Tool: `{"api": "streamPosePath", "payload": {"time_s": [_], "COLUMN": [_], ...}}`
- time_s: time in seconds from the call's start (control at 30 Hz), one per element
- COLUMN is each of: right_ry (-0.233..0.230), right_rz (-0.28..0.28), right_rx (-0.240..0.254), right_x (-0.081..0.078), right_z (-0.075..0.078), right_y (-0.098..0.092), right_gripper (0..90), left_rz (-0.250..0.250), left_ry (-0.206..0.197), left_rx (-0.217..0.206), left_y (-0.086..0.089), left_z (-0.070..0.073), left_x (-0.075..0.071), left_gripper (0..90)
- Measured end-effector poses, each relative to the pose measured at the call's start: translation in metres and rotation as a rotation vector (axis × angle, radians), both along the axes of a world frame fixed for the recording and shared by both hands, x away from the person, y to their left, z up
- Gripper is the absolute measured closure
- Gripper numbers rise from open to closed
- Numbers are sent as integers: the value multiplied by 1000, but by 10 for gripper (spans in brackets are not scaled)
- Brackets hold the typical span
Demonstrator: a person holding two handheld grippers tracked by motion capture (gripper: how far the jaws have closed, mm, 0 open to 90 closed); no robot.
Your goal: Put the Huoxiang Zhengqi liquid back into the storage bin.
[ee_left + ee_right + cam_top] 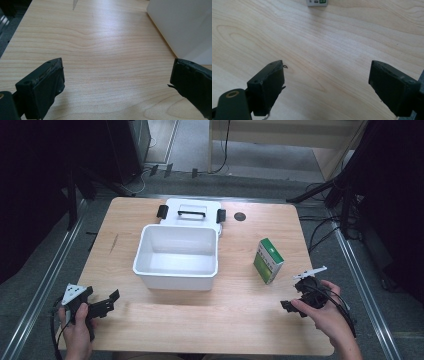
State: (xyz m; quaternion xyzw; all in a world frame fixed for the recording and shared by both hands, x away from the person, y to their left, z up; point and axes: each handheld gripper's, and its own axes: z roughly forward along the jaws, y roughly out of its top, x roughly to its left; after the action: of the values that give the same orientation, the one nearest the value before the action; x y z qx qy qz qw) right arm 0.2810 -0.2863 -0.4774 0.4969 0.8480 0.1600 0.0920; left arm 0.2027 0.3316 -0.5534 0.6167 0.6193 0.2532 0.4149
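- A white box is set open near the middle of the wooden counter, with its lid lying flat behind it, touching its far edge.
- The lid is fitted with a black handle and two black clasps.
- A small green and white carton is stood upright to the right of the box, well apart from it.
- The left gripper is held at the near left corner of the counter, in front of the box and to its left; its jaws are spread wide with nothing between them.
- In the left gripper view, bare wood is seen between the jaws and a white wall of the box is seen at the upper right.
- The right gripper is held near the right edge of the counter, just in front of the carton without touching it; its jaws are parted wide and empty.
- In the right gripper view, the bottom edge of the carton is seen at the top, well beyond the jaws.
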Motion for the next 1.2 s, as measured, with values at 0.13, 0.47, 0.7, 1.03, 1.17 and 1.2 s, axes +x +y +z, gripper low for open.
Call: {"api": "streamPosePath", "payload": {"time_s": [0.13, 0.47, 0.7, 1.03, 1.17, 1.2], "right_ry": [43, 118, 140, 175, 185, 188], "right_rz": [24, 50, 59, 77, 76, 77], "right_rx": [-58, -117, -134, -166, -180, -185], "right_x": [6, 23, 32, 43, 48, 49], "right_z": [10, 30, 40, 50, 54, 54], "right_y": [8, 25, 33, 45, 53, 54], "right_gripper": [133, 133, 132, 132, 131, 131], "left_rz": [-1, 0, -1, -1, 0, 0], "left_ry": [1, 0, 0, 0, 0, 0], "left_rx": [0, 0, 0, 1, -1, -1], "left_y": [0, 0, 0, 0, 0, 0], "left_z": [0, 0, 0, 0, 0, 0], "left_x": [0, 0, 0, 0, 0, 0], "left_gripper": [3, 3, 3, 3, 3, 3]}}
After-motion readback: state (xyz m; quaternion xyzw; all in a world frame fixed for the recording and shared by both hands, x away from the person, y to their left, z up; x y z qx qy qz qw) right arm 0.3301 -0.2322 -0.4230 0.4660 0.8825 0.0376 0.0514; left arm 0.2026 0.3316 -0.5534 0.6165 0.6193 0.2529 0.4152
